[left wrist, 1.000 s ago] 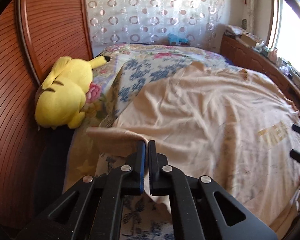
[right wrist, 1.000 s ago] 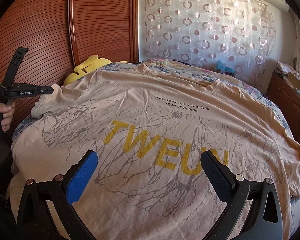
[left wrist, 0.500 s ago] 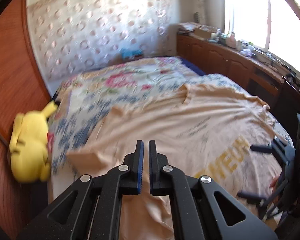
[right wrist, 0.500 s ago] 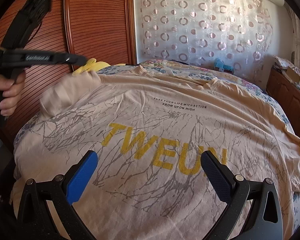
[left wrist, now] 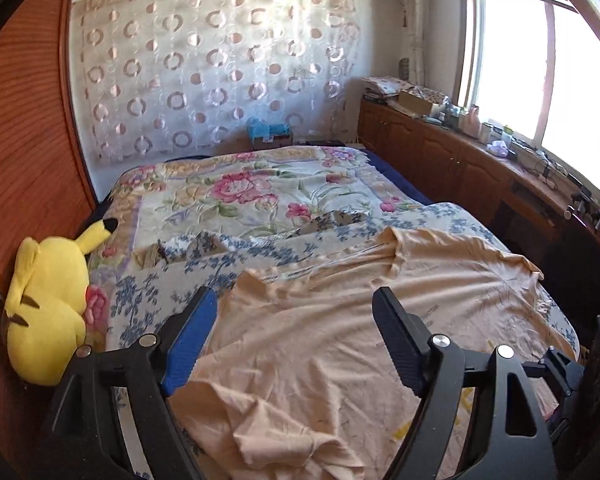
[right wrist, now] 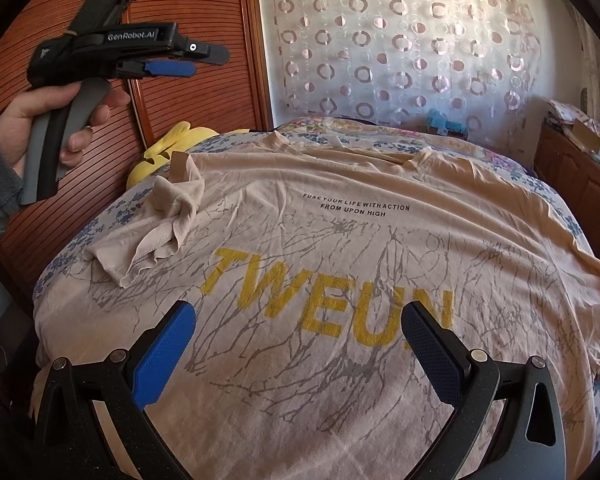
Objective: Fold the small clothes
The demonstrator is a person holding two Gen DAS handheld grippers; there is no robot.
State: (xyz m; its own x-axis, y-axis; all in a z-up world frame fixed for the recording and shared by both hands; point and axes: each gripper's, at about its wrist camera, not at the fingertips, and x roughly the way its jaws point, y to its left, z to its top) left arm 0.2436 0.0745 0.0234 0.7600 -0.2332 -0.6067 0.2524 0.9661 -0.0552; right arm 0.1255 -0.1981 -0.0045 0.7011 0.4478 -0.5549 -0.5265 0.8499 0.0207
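Observation:
A beige T-shirt (right wrist: pixel 340 240) with yellow letters "TWEUN" lies spread over the bed; it also shows in the left wrist view (left wrist: pixel 332 344). Its left sleeve (right wrist: pixel 160 228) lies crumpled, flipped inward onto the shirt body. My left gripper (left wrist: pixel 296 332) is open and empty, held high above the shirt; in the right wrist view it (right wrist: pixel 180 60) hangs in the air at upper left, held by a hand. My right gripper (right wrist: pixel 300 344) is open and empty, low over the shirt's hem.
A yellow plush toy (left wrist: pixel 48 312) lies at the bed's left edge against a wooden wardrobe (right wrist: pixel 180 20). A floral bedspread (left wrist: pixel 252 192) covers the bed. A wooden cabinet (left wrist: pixel 460 160) with clutter runs under the window on the right.
My left gripper carried the left sleeve up and inward, then opened and let it drop onto the shirt, and rose higher. My right gripper stayed open in place.

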